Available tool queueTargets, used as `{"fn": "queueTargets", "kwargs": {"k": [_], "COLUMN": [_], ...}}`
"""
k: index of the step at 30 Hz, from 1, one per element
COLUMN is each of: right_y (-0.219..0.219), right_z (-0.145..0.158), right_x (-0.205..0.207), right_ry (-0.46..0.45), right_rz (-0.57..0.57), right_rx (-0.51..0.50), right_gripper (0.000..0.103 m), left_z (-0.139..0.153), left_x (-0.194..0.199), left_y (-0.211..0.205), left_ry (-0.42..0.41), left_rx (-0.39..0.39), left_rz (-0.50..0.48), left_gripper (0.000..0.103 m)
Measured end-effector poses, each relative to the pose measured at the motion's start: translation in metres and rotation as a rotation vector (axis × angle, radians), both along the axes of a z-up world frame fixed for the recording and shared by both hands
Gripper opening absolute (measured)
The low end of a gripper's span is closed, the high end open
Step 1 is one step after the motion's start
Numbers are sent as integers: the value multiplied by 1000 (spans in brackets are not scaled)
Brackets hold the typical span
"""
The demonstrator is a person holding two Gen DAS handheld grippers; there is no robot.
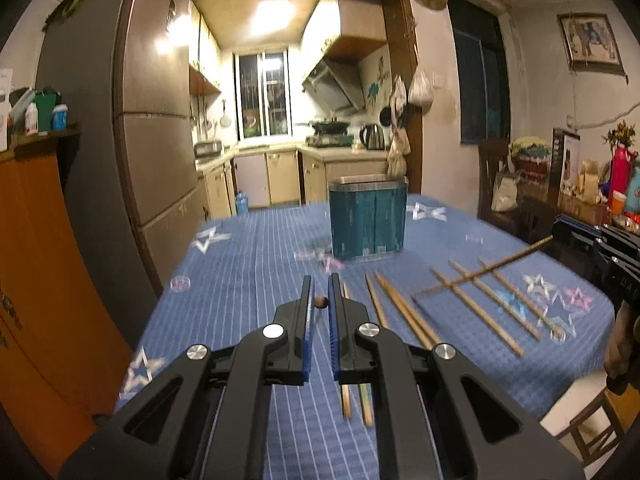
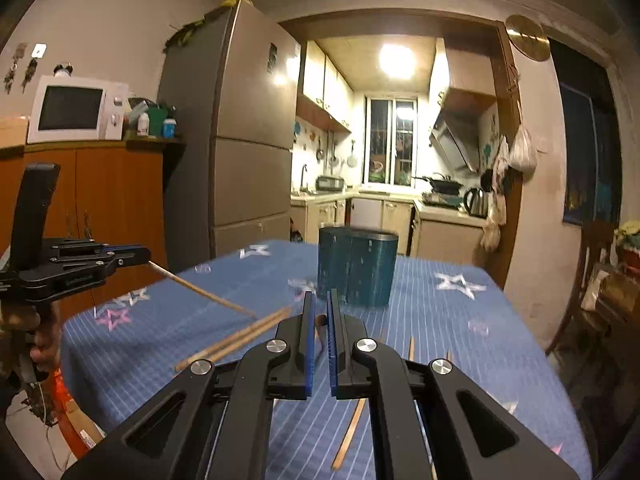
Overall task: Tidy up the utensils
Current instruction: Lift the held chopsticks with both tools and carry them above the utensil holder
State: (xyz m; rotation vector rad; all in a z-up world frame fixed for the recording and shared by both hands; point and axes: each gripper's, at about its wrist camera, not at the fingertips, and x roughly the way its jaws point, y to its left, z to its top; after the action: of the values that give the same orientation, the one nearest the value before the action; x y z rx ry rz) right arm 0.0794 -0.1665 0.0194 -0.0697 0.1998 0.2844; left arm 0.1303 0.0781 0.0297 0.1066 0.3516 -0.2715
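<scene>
Blue-checked table point(image 1: 248, 272) carrying a teal utensil holder point(image 1: 367, 220), standing upright toward the far edge. Loose chopsticks point(image 1: 480, 304) lying scattered between holder and near edge. Left gripper point(image 1: 319, 302) clamping a chopstick seen end-on point(image 1: 320, 302). Right gripper point(image 2: 318, 320) likewise pinching a chopstick point(image 2: 320, 321), its shaft slanting down onto the cloth.

right gripper point(image 2: 319, 312) pinching chopstick point(image 2: 321, 322), teal holder point(image 2: 357, 266) beyond
</scene>
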Motion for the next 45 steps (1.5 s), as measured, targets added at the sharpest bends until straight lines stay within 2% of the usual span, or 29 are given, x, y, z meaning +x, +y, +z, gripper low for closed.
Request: {"fn": "queueTargets", "kwargs": {"k": [6, 15, 22, 34, 45], "right_y": [-8, -11, -7, -22, -31], "right_z": [35, 57, 72, 101, 162], "right_x": [32, 81, 102, 125, 153], "right_ry": [-7, 42, 51, 59, 6], "right_rz": [36, 62, 69, 75, 49], "right_rx": [10, 19, 10, 98, 92], "right_gripper": [7, 7, 7, 7, 7], "left_z": [36, 57, 75, 106, 150], "left_x": [30, 64, 76, 93, 118], "left_y": [-7, -18, -23, -39, -63], "left_ry": [-36, -32, -31, -35, -48], "left_rx": [9, 51, 48, 23, 3], "left_rz": [4, 3, -12, -46, -85], "left_gripper": [5, 5, 5, 5, 5]}}
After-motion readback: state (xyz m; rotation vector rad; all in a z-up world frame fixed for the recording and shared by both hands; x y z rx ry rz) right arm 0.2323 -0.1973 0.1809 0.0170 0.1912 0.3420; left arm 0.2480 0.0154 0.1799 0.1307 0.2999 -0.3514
